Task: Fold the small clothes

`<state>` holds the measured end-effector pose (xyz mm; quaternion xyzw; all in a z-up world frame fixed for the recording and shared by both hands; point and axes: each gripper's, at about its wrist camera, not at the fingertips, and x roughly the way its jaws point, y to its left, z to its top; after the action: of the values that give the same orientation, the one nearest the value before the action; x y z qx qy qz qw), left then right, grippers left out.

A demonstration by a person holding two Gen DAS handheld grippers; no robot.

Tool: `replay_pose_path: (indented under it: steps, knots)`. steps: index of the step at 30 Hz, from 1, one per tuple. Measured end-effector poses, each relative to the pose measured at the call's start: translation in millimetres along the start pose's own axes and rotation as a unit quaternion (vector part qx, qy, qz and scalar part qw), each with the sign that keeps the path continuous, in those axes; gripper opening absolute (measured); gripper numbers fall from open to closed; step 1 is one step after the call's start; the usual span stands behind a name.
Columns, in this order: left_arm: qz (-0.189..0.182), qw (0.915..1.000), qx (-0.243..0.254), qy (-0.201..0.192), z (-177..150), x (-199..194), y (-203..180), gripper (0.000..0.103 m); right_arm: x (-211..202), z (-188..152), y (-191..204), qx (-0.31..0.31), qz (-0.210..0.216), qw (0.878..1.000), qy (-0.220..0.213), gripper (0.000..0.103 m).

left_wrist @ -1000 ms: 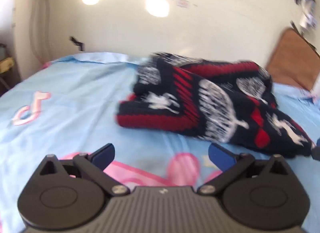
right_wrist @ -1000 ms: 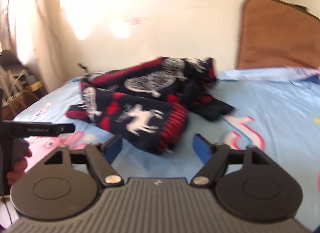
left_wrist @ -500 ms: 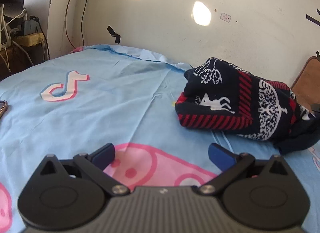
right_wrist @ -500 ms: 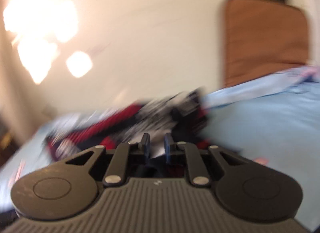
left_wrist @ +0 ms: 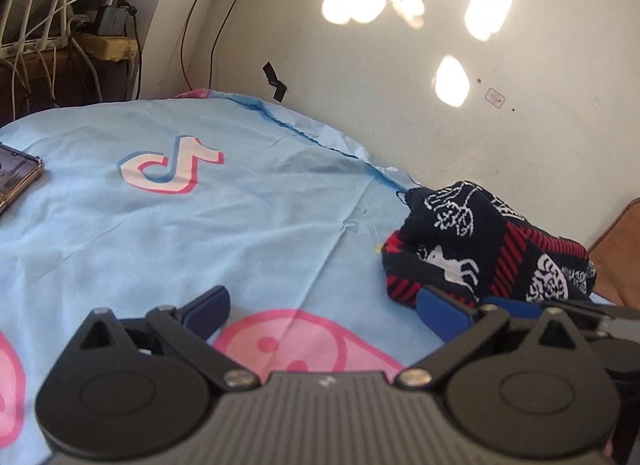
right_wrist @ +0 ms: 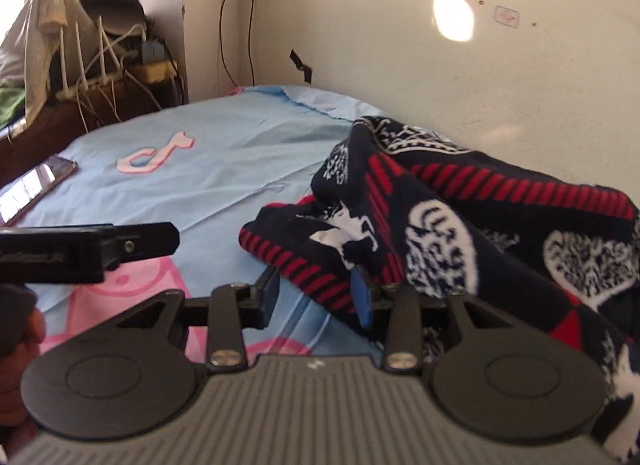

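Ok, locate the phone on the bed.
The phone lies at the far left edge of the light blue sheet, left of the printed note logo.

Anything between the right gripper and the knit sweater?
Nothing visible. The right gripper is already at the sweater: its red-striped hem sits between the fingers, whose jaws are opening. The left gripper hangs open over bare sheet beside it. The phone lies well off to the side.

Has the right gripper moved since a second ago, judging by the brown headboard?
Yes. The right gripper has swung left: the brown headboard it faced has left its view, and the wall corner with the cables now shows. Its jaws are opening beside the sweater hem.
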<state>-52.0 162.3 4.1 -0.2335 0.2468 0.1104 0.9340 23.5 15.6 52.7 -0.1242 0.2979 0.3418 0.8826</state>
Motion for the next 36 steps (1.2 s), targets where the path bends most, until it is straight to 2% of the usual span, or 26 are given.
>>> replay_pose_path:
  steps: [4, 5, 6, 10, 14, 18, 22, 27, 30, 34, 36]
  knots:
    - [0.009, 0.9999, 0.014, 0.002, -2, 1, -4, 0.103, 21, 5, 1, -0.045, -0.033, 0.998, 0.0, 0.041]
    - [0.011, 0.9998, 0.016, 0.003, -3, 1, -5, 0.103, 19, 2, -3, -0.043, -0.026, 0.999, -0.004, 0.025]
    - [0.013, 0.9997, 0.019, 0.003, -3, 1, -6, 0.103, 13, 3, -5, -0.034, -0.027, 0.999, -0.008, 0.015]
    - [0.026, 0.9991, 0.034, 0.008, -3, 2, -11, 0.103, -35, 4, -15, 0.02, -0.037, 0.997, -0.072, 0.014]
    - [0.036, 0.998, 0.05, 0.013, -4, 4, -15, 0.103, -102, -1, -52, 0.08, -0.026, 0.988, -0.133, 0.014]
    - [0.037, 0.9977, 0.055, 0.015, -4, 4, -16, 0.103, -177, -19, -104, 0.145, -0.033, 0.966, -0.211, 0.014]
    - [0.035, 0.997, 0.066, 0.02, -5, 4, -18, 0.103, -240, -50, -153, 0.237, -0.023, 0.932, -0.272, 0.014]
    - [0.012, 0.9924, 0.116, 0.04, -6, 6, -36, 0.103, -285, -89, -192, 0.321, -0.046, 0.894, -0.309, 0.014]
    - [-0.016, 0.9883, 0.15, 0.022, -5, 0, -59, 0.103, -298, -108, -201, 0.341, -0.074, 0.883, -0.313, 0.014]
    - [-0.086, 0.9766, 0.197, -0.011, 0, -13, -105, 0.103, -305, -137, -206, 0.364, -0.075, 0.875, -0.31, 0.014]
    - [-0.107, 0.9713, 0.211, -0.021, 4, -15, -127, 0.103, -306, -143, -205, 0.375, -0.081, 0.87, -0.31, 0.014]
